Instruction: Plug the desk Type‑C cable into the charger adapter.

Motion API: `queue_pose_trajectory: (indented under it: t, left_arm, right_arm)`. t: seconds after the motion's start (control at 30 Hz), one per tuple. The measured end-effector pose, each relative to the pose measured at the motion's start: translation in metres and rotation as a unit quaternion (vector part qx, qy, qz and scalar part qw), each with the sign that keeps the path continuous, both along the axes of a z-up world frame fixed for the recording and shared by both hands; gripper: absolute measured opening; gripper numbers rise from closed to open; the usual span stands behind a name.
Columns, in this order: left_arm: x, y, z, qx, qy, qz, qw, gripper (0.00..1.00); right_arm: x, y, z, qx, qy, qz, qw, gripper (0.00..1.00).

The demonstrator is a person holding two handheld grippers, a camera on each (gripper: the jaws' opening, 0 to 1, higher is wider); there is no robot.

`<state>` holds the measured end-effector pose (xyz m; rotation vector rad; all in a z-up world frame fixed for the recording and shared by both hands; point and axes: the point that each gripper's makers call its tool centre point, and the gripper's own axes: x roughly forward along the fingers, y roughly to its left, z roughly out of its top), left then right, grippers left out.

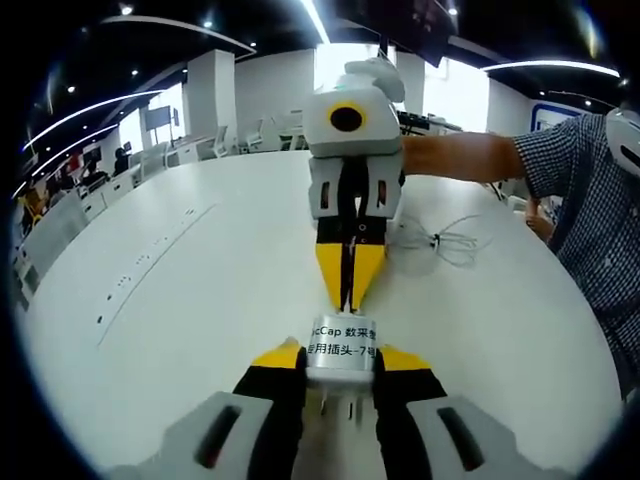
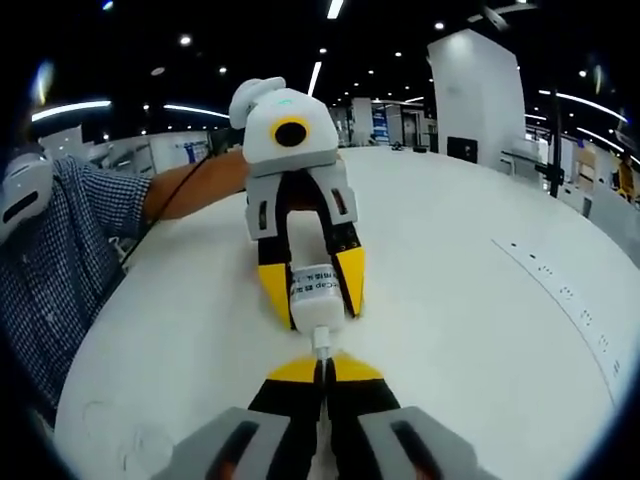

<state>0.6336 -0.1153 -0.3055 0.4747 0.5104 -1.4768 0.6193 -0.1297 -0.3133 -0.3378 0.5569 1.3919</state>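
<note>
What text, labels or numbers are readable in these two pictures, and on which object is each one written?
"cCap 数采" on the label of the charger adapter, cut off at the left; the left gripper holds it.
"用插头-7" on the label's second line, partly hidden.
Left gripper view: the right gripper carries no text.
Right gripper view: the same label is too small to read.
Table markings: too blurred.
</note>
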Motion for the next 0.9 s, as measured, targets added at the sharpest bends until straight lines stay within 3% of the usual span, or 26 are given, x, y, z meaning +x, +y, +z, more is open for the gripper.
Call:
queue_pose_trajectory:
  t: [0.53,0.63,0.73,0.9]
  left_arm:
    - [-0.0014,-0.0034,-0.0025,-0.003,0.000,0.001,1.0000,0.27]
    - [-0.0021,-0.0038,-0.0028,-0.004,0.000,0.000,1.0000,0.27]
    - [-0.0024,-0.0038,-0.0029,-0.005,0.000,0.000,1.0000,0.27]
    - [-0.0030,-0.0038,-0.0032,-0.007,-0.001,-0.001,1.0000,0.27]
  right_arm:
    - [0.0010,-0.0022,0.0007,0.001,-0.003,0.003,1.0000,0.05]
    - [-0.0008,-0.0001,0.0033,0.014,0.003,0.006,0.9999,0.15]
    - [0.0026,0.0012,0.0020,0.013,-0.013,0.009,0.9998,0.17]
    - [-0.0007,0.0015,0.0025,0.018,-0.015,0.015,0.9996,0.30]
